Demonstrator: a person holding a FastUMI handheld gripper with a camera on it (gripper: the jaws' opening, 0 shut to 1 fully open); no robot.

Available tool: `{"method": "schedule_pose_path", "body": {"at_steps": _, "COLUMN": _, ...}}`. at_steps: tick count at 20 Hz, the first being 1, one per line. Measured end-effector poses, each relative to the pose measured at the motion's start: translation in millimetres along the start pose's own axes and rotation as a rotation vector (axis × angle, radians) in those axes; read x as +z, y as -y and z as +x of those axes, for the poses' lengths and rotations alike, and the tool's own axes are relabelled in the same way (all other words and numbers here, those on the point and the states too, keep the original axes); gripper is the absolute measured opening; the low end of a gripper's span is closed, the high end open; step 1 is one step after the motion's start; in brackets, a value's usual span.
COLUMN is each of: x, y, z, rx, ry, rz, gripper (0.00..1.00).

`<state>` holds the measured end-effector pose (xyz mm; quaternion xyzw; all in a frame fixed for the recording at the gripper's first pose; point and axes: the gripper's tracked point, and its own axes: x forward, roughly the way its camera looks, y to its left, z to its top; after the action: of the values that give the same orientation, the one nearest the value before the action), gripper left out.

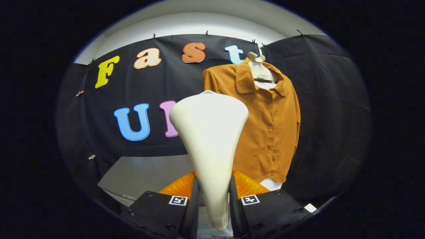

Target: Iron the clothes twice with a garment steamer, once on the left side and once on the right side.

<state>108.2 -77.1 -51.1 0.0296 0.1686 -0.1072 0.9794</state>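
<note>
My gripper (pixel 213 196) is shut on the white garment steamer (pixel 211 139), both fingers pressing its narrow handle. The steamer's wide head rises upright ahead of the fingers. Beyond it hangs an orange-brown button-up shirt (pixel 269 126) on a white hanger (pixel 260 68) against the black cloth wall. The steamer head stands in front of the shirt's left side and hides part of it; I cannot tell whether it touches the cloth.
A grey table top (pixel 146 176) lies below the wall, to the left of the steamer. The black cloth wall (pixel 332 109) closes the space behind and to the right of the shirt.
</note>
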Motion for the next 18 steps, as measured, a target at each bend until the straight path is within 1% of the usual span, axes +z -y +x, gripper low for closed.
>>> {"method": "schedule_pose_path", "body": {"at_steps": 3, "x": 6.2, "y": -32.7, "z": -27.8, "rx": 0.044, "ry": 0.041, "rz": -0.003, "gripper": 0.43}}
{"method": "schedule_pose_path", "body": {"at_steps": 8, "x": 10.0, "y": -73.5, "z": -68.1, "rx": 0.074, "ry": 0.118, "rz": -0.026, "gripper": 0.43}}
{"method": "schedule_pose_path", "body": {"at_steps": 13, "x": -2.5, "y": -72.6, "z": -114.8, "rx": 0.09, "ry": 0.173, "rz": -0.023, "gripper": 0.43}}
{"method": "schedule_pose_path", "body": {"at_steps": 18, "x": -3.4, "y": -76.2, "z": -132.6, "rx": 0.094, "ry": 0.191, "rz": 0.002, "gripper": 0.43}}
